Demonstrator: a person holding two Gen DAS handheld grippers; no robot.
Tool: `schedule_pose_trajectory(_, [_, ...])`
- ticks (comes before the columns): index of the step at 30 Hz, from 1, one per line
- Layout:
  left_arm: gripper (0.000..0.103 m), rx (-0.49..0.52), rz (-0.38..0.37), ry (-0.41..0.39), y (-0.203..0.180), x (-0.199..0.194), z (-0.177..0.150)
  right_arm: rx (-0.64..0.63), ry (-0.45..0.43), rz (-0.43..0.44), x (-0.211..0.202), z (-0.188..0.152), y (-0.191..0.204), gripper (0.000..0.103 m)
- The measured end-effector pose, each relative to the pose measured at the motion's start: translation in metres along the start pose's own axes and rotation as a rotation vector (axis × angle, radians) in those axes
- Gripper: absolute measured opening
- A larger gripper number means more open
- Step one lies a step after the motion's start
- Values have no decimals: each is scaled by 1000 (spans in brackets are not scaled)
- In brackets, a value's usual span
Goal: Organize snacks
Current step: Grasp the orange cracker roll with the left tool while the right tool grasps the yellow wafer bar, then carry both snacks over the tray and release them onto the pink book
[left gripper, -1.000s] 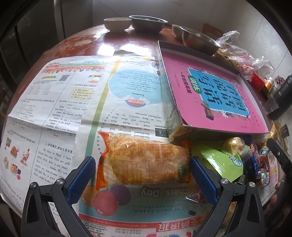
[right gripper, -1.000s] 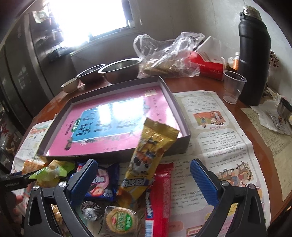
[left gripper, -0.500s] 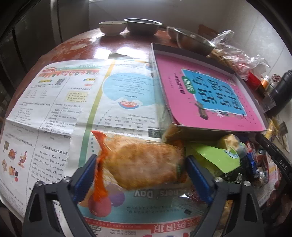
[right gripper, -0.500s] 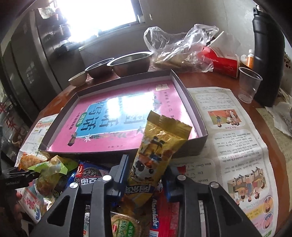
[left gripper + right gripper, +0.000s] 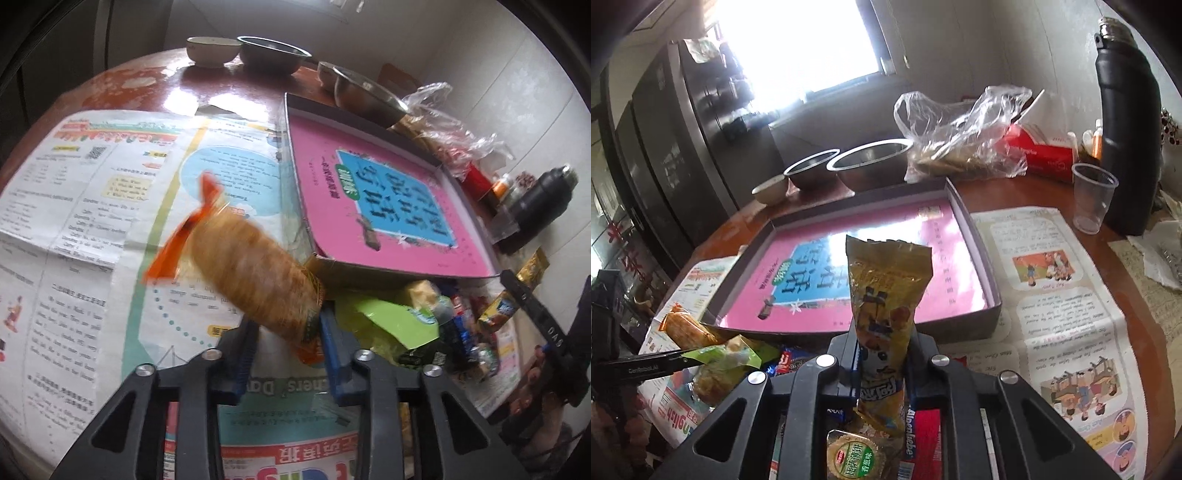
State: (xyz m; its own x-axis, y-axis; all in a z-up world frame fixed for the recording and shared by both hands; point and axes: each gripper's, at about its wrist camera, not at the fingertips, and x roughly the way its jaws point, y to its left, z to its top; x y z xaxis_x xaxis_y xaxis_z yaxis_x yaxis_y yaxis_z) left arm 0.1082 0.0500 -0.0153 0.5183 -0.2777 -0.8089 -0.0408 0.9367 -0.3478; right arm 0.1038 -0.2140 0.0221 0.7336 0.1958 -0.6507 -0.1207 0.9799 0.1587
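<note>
Left gripper closing, pads pinching the orange snack pack at its near end; pack's long axis tilts up and far-left. Right gripper clamped on the yellow snack packet, standing upright. Pink-lined tray lies just beyond both packets, to the right of the orange pack, dead ahead of the yellow one.

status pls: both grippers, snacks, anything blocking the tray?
Left hand-held gripper closing on orange-wrapped snack. Right hand-held gripper shut on yellow snack packet. Pink-lined tray holds no snacks yet; path looks clear. Loose snack pile remains beside it.
</note>
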Motion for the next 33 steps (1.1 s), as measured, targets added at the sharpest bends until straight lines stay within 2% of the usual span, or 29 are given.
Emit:
schedule_pose_trajectory(5, [28, 4, -18, -21, -1, -2, 0, -15, -24, 3, -7, 2, 3, 18])
schedule_pose_trajectory(18, [27, 0, 16, -70, 11, -23, -6, -47, -68, 16, -21, 6, 13, 18])
schedule_pose_trajectory(27, [27, 65, -7, -141, -14, -52, 13, -40, -90, 43, -24, 19, 14, 18])
schedule_pose_trajectory(33, [27, 107, -28, -151, -34, -46, 32, -22, -135, 28, -20, 37, 8, 18])
